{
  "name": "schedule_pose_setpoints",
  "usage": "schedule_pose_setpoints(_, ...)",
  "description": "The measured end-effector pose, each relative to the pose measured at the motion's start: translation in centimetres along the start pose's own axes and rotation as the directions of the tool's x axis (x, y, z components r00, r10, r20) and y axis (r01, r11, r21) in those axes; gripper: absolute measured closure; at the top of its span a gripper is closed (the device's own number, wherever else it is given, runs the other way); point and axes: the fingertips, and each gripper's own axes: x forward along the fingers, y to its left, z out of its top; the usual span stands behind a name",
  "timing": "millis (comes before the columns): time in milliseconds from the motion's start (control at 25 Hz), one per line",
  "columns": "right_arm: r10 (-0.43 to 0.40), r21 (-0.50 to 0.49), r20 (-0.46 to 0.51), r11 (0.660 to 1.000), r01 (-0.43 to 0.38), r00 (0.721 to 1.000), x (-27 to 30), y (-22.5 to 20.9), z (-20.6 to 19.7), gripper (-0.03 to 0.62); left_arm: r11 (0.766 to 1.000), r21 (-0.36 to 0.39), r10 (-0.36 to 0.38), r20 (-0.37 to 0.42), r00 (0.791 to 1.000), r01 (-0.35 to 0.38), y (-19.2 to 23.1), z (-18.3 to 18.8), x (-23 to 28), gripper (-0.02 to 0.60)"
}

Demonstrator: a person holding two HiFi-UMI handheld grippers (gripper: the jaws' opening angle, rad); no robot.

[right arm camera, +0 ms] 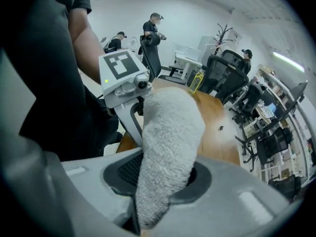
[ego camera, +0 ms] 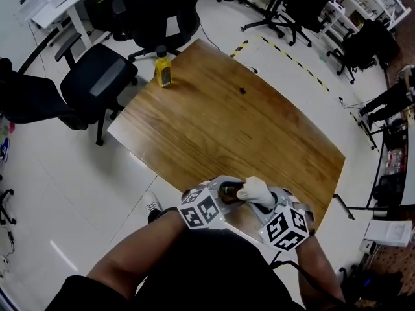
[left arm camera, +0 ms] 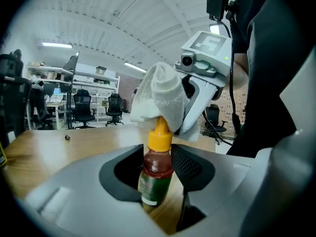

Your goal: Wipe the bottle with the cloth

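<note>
though two bottles show, one cloth touches one.

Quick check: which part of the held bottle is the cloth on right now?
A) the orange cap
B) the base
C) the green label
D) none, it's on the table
A: the left gripper view shows the white cloth sitting on the orange cap of the bottle.

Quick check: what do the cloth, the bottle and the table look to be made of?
The cloth looks like white terry fabric, probably cotton: fuzzy looped nap. The bottle seems to be clear glossy plastic, with reddish liquid showing through; its cap is likely smooth yellow plastic. The table is wood or wood-look laminate: visible grain, slight sheen.
</note>
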Motion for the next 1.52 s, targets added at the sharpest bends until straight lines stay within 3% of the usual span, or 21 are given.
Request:
schedule_pose_setpoints(160, 0.016, -0.046, -0.073, 0.999, -0.020, 0.997, 1.3, 1.4, -1.7, 0.485, 1.000, 0.003, 0.002, -0.005, 1.000, -0.002, 0.0, -0.3, -0.1, 0.393)
schedule_pose_setpoints(520, 0.077, 0.003, -0.111, 0.997, -0.077, 0.991, 2.5, 2.8, -4.6, 0.487, 1.000, 0.015, 0.010, -0.027, 1.000, -0.009, 0.1, -0.3, -0.2, 0.393)
schedule_pose_setpoints(880, 0.094, 0.091, 0.015, 0.991, -0.095, 0.995, 3.2, 3.7, -4.6, 0.487, 1.000, 0.008, 0.018, -0.072, 0.997, -0.018, 0.4, -0.7, -0.7, 0.391)
schedule_pose_setpoints(1040, 0.100, 0.148, 0.047, 0.983, -0.106, 0.994, 3.4, 3.6, -5.8, 0.487, 0.999, 0.015, 0.050, -0.117, 0.992, -0.049, 0.3, -0.9, -1.7, 0.325)
schedule_pose_setpoints(1120, 0.095, 0.211, 0.070, 0.971, -0.108, 0.993, 2.7, 3.6, -6.7, 0.487, 0.998, 0.011, 0.068, -0.150, 0.986, -0.067, -0.2, -1.0, -2.9, 0.323)
schedule_pose_setpoints(1280, 0.055, 0.404, 0.137, 0.908, -0.107, 0.989, 1.8, 3.8, -6.8, 0.487, 0.994, -0.005, 0.103, -0.133, 0.986, -0.105, 0.1, -0.1, -6.2, 0.344)
schedule_pose_setpoints(1400, -0.015, 0.546, 0.200, 0.832, -0.099, 0.980, 1.0, 4.9, -5.1, 0.487, 0.994, -0.006, 0.109, -0.144, 0.984, -0.111, -0.1, -0.6, -8.8, 0.416)
schedule_pose_setpoints(1520, -0.116, 0.667, 0.279, 0.737, -0.106, 0.953, 0.3, 7.2, -2.6, 0.487, 0.993, 0.012, 0.115, -0.170, 0.979, -0.115, -0.7, -1.3, -11.6, 0.538)
